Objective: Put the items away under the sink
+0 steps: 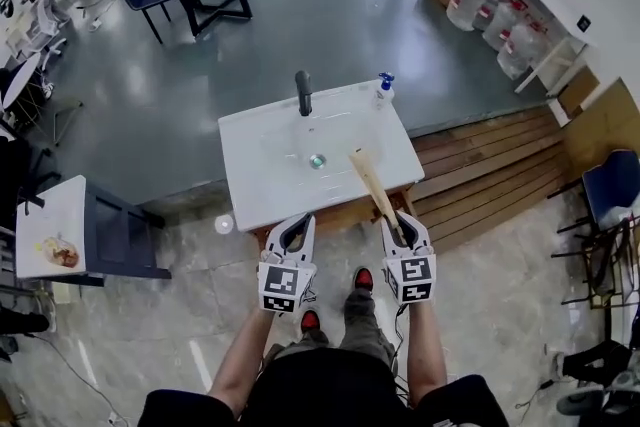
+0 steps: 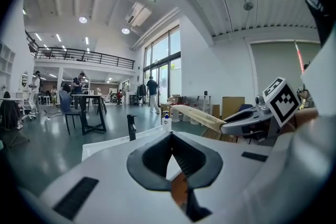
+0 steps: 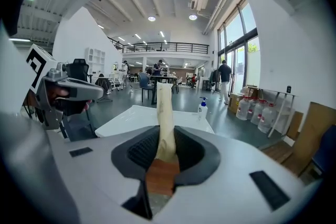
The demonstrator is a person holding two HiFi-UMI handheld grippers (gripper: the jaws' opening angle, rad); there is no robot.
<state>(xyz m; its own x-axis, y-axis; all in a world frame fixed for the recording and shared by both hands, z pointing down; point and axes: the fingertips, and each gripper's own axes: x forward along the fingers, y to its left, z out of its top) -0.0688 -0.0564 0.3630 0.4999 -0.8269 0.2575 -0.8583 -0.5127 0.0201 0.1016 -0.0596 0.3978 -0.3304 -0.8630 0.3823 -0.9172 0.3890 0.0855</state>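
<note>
A white sink [image 1: 260,177] with a black faucet [image 1: 303,93] and a blue-topped soap bottle [image 1: 384,89] stands in front of me. My right gripper [image 1: 400,233] is shut on the near end of a pale wooden stick [image 1: 372,180], which slants up over the sink's right half. In the right gripper view the stick [image 3: 164,118] rises from between the jaws of my right gripper [image 3: 165,157]. My left gripper [image 1: 292,233] hovers at the sink's near edge, shut and holding nothing. The left gripper view shows the stick [image 2: 197,114] held at its right.
The wooden front of the cabinet [image 1: 340,213] shows under the sink's near edge. A wooden platform [image 1: 490,165] lies to the right, with water jugs [image 1: 490,10] behind it. A dark blue stand [image 1: 110,235] is at the left, and a small white ball [image 1: 224,225] lies on the floor.
</note>
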